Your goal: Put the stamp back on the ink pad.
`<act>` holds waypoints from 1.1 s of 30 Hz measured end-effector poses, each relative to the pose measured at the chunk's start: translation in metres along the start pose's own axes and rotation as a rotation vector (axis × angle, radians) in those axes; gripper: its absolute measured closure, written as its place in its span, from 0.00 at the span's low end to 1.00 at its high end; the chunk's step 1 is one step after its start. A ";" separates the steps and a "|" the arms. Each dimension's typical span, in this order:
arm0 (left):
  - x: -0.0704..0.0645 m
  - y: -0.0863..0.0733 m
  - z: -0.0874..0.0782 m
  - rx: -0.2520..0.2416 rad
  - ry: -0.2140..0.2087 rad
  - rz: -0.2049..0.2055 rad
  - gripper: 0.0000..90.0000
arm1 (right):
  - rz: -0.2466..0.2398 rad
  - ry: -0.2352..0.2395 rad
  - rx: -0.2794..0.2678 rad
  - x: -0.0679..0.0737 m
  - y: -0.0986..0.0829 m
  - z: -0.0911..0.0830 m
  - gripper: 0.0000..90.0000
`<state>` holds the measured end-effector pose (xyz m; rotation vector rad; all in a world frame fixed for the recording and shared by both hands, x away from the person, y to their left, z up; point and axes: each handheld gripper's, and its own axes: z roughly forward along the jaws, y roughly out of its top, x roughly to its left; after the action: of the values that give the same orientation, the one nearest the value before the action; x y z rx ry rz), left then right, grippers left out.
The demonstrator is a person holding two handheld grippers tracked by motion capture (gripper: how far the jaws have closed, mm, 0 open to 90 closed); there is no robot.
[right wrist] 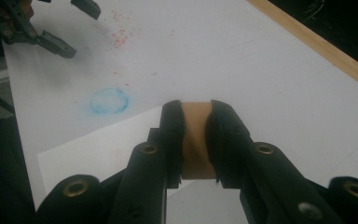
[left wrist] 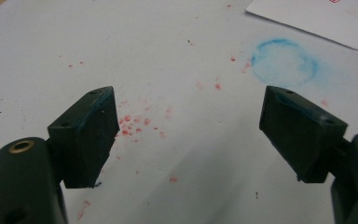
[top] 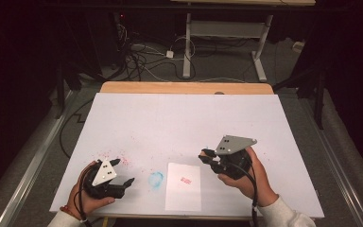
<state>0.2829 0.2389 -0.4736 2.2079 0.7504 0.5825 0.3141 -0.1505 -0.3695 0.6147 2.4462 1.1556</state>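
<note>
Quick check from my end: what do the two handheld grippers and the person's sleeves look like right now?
Both grippers, left and right, are black with two blocky jaws, brass-ringed screw holes and a grey three-cornered plate on top. The left jaw pads carry faint blue smears. A black cable trails from the right one. White sleeves; a red wristband on the left wrist.

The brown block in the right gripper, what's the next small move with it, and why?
Probably lower it toward the white sheet. The right gripper is shut on the brown block and sits just above the sheet, which already has a small red mark. The left gripper is open, off beside the blue ring.
</note>
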 end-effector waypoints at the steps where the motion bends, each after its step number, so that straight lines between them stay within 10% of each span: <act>1: 0.000 0.000 0.000 -0.002 0.000 0.001 0.21 | 0.001 -0.006 -0.004 -0.002 0.000 -0.003 0.85; 33: -0.004 0.004 0.003 0.015 -0.007 0.029 0.21 | 0.161 -0.189 0.274 -0.068 -0.087 -0.002 0.84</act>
<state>0.2828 0.2321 -0.4730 2.2369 0.7223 0.5856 0.3502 -0.2371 -0.4278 0.9699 2.4431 0.7789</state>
